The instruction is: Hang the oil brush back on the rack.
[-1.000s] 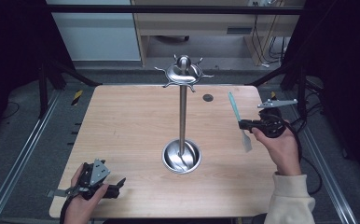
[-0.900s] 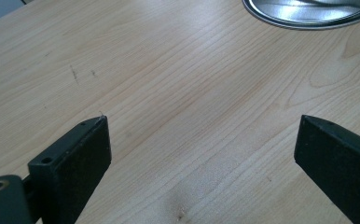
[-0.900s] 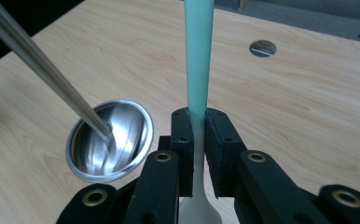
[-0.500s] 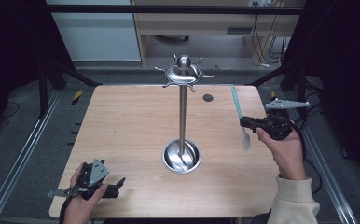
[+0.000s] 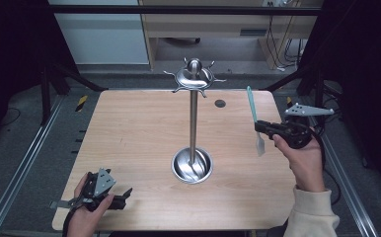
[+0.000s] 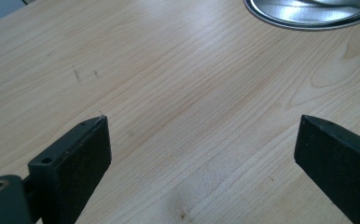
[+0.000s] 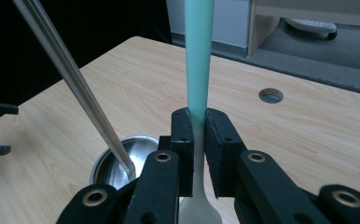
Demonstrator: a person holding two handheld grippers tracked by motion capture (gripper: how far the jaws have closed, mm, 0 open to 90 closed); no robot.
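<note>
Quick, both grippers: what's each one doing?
Left gripper: open, holding nothing, low over the table.
Right gripper: shut on the teal spatula.

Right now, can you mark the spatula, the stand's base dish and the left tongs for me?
spatula (image 7: pixel 199 51), right gripper view, on its teal handle above the clamp.
stand's base dish (image 5: pixel 179 170), high view, on its left rim.
left tongs (image 6: pixel 201 149), left gripper view, midway between the open tips.

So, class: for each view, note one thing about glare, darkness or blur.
High view: the surroundings fall dark while the wooden table is evenly lit. Left gripper view: glare streaks the stand's steel base. Right gripper view: the teal-handled utensil is soft this close, and the background left is black.
</note>
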